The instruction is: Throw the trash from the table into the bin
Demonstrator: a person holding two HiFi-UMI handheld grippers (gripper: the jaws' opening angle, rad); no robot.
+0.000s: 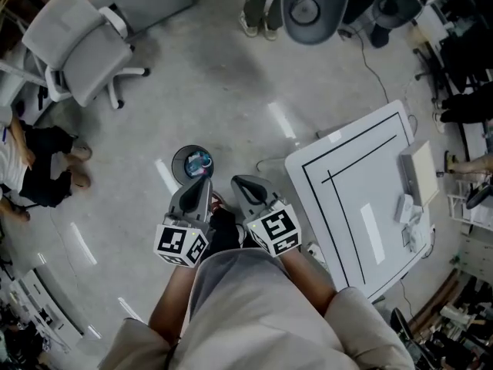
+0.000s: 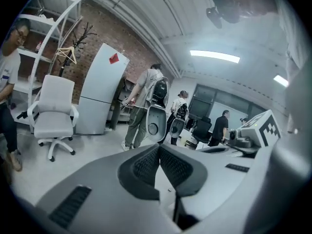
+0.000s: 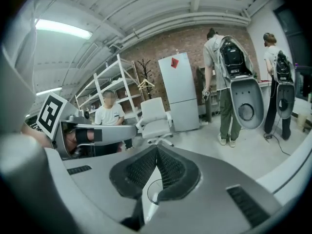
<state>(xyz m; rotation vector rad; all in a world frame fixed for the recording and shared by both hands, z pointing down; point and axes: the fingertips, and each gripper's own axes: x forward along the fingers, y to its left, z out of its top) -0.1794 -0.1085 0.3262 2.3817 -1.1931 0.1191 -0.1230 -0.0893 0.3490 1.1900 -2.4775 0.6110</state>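
So both grippers are hanging close in front of the person, side by side above the concrete floor [image 1: 231,91]. The left gripper [image 1: 202,183] is showing its jaws shut tight in its own view, the ribbed pads [image 2: 146,167] meeting at the tips with nothing caught between them. The right gripper [image 1: 241,183] is doing the same: its pads [image 3: 141,172] are pressing together and it's carrying nothing. Each gripper view is also catching the other gripper's marker cube off to the side.

The bin [image 1: 175,164] is standing on the floor just beyond the left gripper's tip, round and open-topped, with some colourful trash [image 1: 199,160] already lying inside. The white table [image 1: 347,206] is sitting off to the right, well apart from the bin, with black lines marked on its top. Most of it is bare, but a flat pale box [image 1: 422,172] and a few white crumpled bits [image 1: 407,210] are lying along the table's edge farthest from the bin. I can't tell what those bits are.

Around the room, a white office chair [image 1: 77,45] is standing near the left. A seated person [image 1: 38,164] is over at the left, and a standing person [image 2: 144,101] wearing a backpack is facing away.
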